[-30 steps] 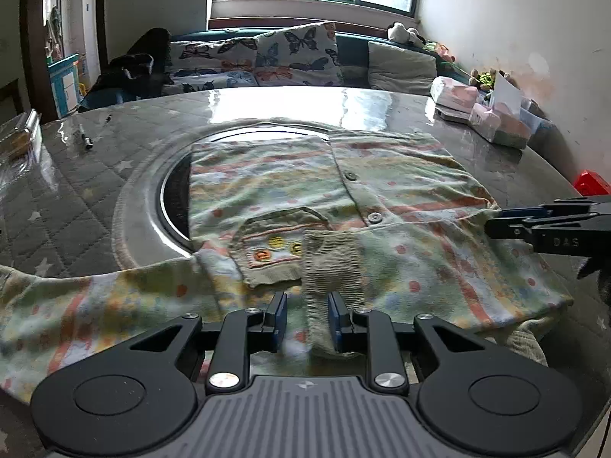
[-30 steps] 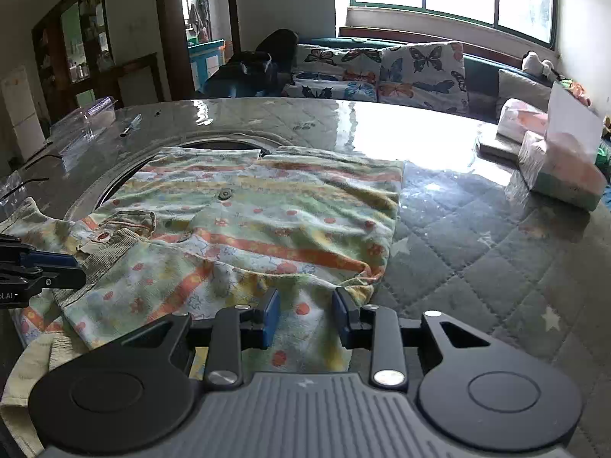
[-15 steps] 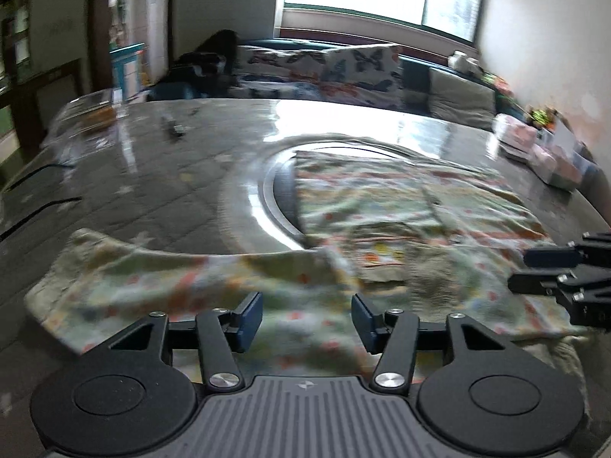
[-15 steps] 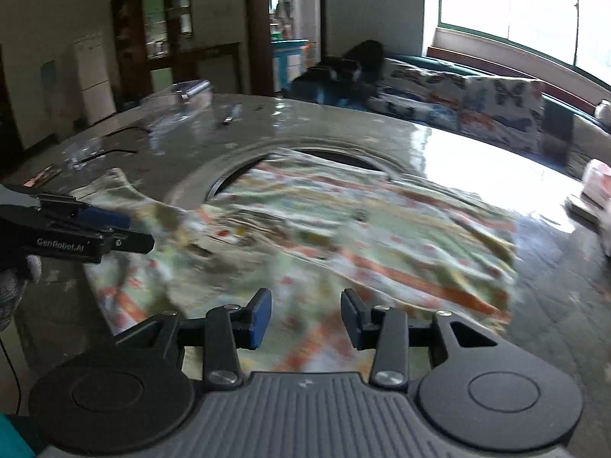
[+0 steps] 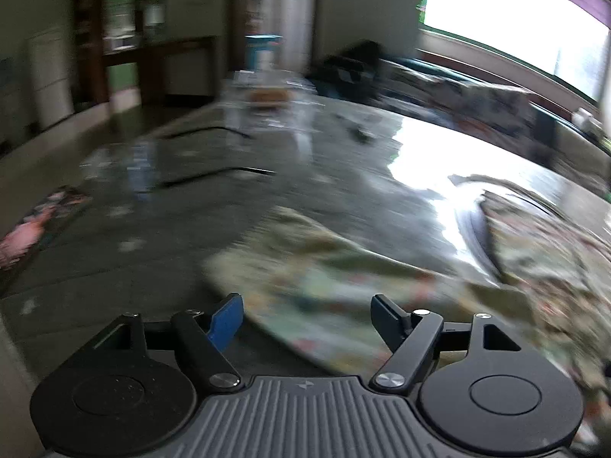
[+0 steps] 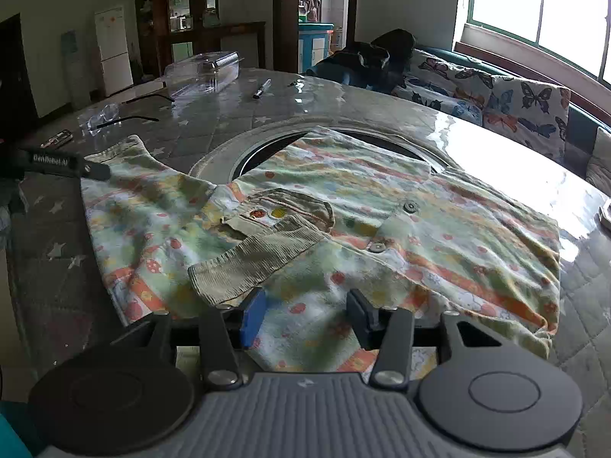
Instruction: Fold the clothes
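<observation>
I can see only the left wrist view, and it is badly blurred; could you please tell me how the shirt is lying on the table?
Observer: In the right wrist view the shirt lies flat, front up, partly over the round recess in the table. One corduroy-cuffed sleeve is folded across its chest.
Operator: Thank you. Where is the other sleeve?
Observer: The other sleeve is spread flat toward the left of that picture, not yet folded in.
Operator: And the right gripper?
Observer: The right gripper is open at the shirt's near edge. Its jaws have just been opening, with cloth between them but not pinched.
</observation>
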`<state>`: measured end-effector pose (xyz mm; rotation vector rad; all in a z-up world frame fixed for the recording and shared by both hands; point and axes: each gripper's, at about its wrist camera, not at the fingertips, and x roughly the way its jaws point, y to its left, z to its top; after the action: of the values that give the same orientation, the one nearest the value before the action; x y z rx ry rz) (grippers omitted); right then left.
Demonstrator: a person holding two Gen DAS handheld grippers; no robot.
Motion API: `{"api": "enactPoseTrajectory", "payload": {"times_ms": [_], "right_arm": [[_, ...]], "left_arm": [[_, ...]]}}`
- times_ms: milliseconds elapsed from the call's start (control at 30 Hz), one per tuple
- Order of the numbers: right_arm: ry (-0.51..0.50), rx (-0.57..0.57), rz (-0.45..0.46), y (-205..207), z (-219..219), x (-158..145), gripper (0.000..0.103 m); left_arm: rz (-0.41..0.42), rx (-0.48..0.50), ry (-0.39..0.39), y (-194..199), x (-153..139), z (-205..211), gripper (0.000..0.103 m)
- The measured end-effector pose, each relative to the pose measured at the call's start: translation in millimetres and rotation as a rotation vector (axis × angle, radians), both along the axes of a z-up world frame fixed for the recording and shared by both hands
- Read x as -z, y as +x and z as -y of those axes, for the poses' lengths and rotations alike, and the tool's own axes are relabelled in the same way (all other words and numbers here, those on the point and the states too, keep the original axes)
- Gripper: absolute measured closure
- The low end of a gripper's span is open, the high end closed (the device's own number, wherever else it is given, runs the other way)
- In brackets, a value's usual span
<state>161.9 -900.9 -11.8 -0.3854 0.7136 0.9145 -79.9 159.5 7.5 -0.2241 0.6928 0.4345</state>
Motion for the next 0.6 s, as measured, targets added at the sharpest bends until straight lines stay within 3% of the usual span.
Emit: {"api": "enactPoseTrajectory", "payload": {"times_ms": [167,400,500,600], "right_arm": [[0.004,0.003,0.0,0.0,0.1,-0.8,0.053],[0.008,0.01,0.001,0.5,2.2,-2.5,0.05],[0.012,0.016,-0.001,0.7,3.6,-2.8,0.049],[0.021,0.023,-0.003,0.8,6.6,-3.9,0.049]], "left_arm": [[-0.008,-0.133,-0.001,-0.1,5.9,-29.4,0.026],[-0.006,-0.152,-0.022,2.9,11.9,-39.5,0.028],[0.001,-0.154,-0.017,3.8,11.6,-39.5,0.034],[0.018,-0.14,-0.016,3.3,11.5,-38.0,0.052]]}}
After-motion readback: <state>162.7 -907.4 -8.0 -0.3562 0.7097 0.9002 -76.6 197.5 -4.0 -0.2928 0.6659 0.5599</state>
